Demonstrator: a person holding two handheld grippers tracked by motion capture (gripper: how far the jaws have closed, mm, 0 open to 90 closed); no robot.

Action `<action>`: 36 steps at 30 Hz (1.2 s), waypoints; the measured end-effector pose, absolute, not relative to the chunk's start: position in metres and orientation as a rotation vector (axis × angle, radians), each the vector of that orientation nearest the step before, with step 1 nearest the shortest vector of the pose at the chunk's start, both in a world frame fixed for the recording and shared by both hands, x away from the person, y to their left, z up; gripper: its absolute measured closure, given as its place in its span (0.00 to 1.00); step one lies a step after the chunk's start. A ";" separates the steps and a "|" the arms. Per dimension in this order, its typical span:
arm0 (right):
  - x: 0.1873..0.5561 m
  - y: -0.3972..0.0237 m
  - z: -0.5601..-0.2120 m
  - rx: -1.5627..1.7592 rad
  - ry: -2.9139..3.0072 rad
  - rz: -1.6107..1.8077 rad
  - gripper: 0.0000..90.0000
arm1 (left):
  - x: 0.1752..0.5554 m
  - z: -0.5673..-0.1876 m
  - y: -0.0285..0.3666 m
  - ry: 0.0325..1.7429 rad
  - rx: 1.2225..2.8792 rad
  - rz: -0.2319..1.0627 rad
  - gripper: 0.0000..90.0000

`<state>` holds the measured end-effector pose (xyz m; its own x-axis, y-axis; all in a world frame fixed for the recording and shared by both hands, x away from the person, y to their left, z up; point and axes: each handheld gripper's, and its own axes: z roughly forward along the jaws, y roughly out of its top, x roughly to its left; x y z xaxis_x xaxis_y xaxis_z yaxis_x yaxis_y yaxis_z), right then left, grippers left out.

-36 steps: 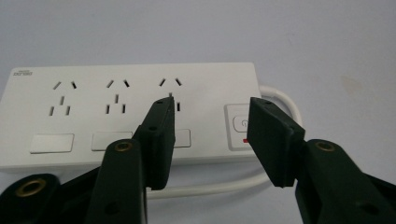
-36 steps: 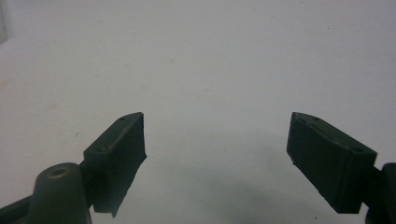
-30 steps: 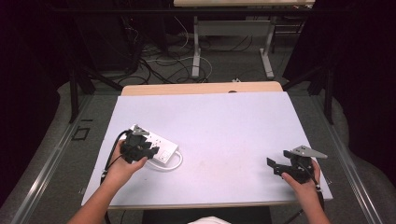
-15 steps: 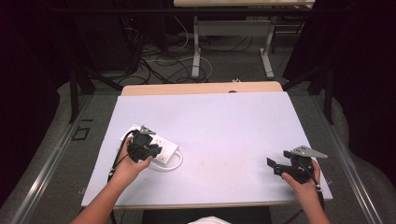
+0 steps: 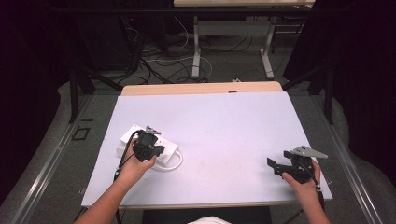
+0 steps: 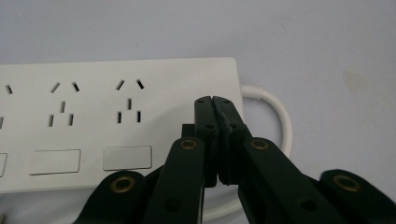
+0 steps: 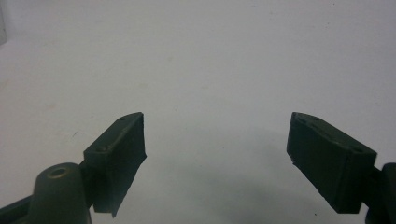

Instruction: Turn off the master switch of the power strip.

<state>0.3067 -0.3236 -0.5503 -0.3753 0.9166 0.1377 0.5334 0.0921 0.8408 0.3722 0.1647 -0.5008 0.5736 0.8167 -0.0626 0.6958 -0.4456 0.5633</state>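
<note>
A white power strip (image 5: 127, 138) lies flat on the left part of the table, with its white cable (image 5: 176, 163) looping off its right end. In the left gripper view the strip (image 6: 93, 116) shows several sockets and switches. My left gripper (image 6: 214, 100) hovers over the strip's cable end. Its jaws have just been closing and now meet, with nothing between them. In the high view the left gripper (image 5: 158, 151) covers the strip's middle. My right gripper (image 5: 273, 166) rests near the table's front right corner, and its jaws (image 7: 217, 140) stand wide open over bare table.
The pale table top (image 5: 224, 126) reaches from the strip to the right gripper. A wooden board edge (image 5: 201, 88) runs along its far side. Beyond it, cables (image 5: 163, 60) and metal stand legs (image 5: 196, 51) lie on the floor.
My left hand has shifted slightly to the right along the power strip. The right hand and gripper have kept still.
</note>
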 end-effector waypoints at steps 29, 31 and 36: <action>0.308 -0.327 -0.552 1.409 1.966 1.194 0.21 | 0.371 -0.517 0.151 1.228 2.329 0.308 1.00; 0.308 -0.326 -0.552 1.421 1.965 1.197 0.21 | 0.369 -0.517 0.149 1.226 2.336 0.329 1.00; 0.307 -0.326 -0.551 1.433 1.955 1.203 0.21 | 0.368 -0.517 0.152 1.239 2.289 0.320 1.00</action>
